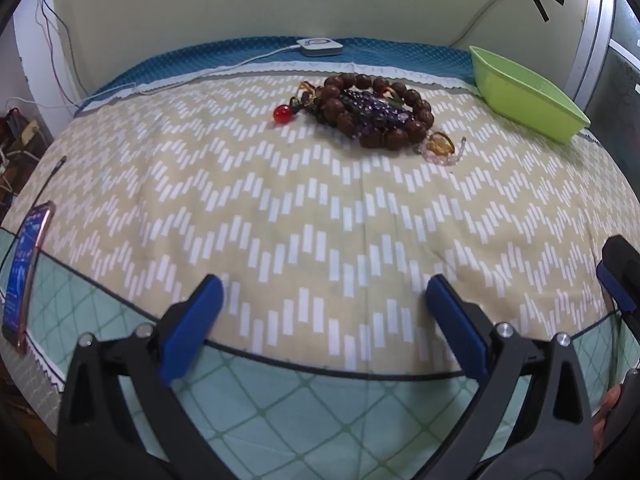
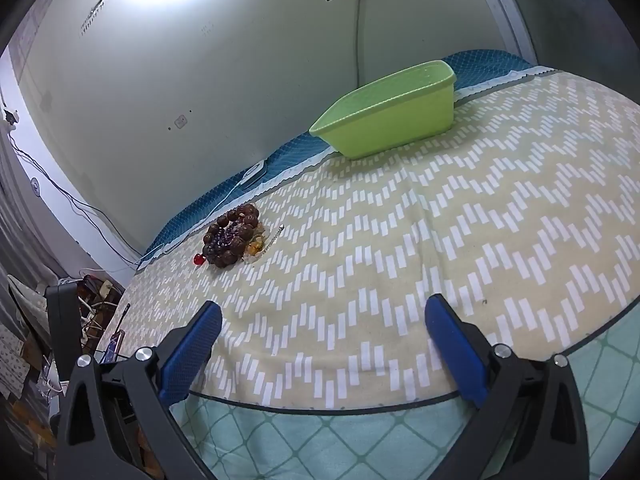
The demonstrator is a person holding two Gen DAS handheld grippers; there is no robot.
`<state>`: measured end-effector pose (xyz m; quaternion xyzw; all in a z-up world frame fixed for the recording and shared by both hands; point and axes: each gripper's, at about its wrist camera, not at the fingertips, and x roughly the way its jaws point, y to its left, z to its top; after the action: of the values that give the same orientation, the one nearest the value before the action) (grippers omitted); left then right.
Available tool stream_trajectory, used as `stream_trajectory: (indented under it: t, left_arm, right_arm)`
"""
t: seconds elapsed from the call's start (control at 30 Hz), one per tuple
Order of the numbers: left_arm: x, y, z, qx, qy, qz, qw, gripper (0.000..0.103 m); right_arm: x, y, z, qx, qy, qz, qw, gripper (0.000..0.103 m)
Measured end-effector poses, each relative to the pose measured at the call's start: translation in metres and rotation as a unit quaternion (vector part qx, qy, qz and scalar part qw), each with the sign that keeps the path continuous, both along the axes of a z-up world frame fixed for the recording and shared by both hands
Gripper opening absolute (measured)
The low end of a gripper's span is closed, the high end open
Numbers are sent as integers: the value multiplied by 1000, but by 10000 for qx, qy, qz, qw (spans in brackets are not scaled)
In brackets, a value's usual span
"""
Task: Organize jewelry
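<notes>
A pile of jewelry (image 1: 370, 110) lies on the beige zigzag cloth: a brown wooden bead bracelet, purple beads inside it, a red bead (image 1: 281, 113) at its left, amber and clear beads at its right. The pile also shows in the right wrist view (image 2: 232, 240). A lime green plastic bin (image 1: 524, 92) stands at the back right, also in the right wrist view (image 2: 390, 114). My left gripper (image 1: 324, 294) is open and empty, near the cloth's front edge, well short of the pile. My right gripper (image 2: 323, 318) is open and empty, farther right.
A phone (image 1: 24, 272) lies at the table's left edge. A white device (image 1: 320, 46) with a cable sits at the back on the blue cloth. The wall is close behind. Clutter and wires lie on the floor at left (image 2: 92, 312).
</notes>
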<state>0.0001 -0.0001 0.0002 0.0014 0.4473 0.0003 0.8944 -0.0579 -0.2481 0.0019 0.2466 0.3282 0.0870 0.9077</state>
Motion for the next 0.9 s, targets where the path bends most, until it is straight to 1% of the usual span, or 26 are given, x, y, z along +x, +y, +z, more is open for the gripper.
stream_trajectory:
  t: [0.13,0.17,0.63,0.67,0.77,0.83,0.9]
  left_arm:
    - [-1,-1,0,11,-17,4,10000,98]
    - [-7,3,2,9,-18,1,10000,98]
    - [-8,2,3,10,-27,7,10000,98]
    - [-9,2,3,9,-27,7,10000,98]
    - [-9,2,3,-17,-29,-7,10000,98]
    - [-11,4,5,-75,-24,-119,9999,98]
    - [-18,12,10,-252,-37,-391,9989,98]
  right_arm:
    - [1,0,0,0,2,0,10000,79]
    - [1,1,0,-2,3,0,10000,79]
    - [3,4,1,-38,26,-20,10000,79]
    - [1,-2,2,26,1,0,10000,79]
    - [2,-1,5,-1,11,4,10000,79]
    - [4,3,8,-131,69,18,9999,79]
    - [8,8,12,-224,137,140,9996,79]
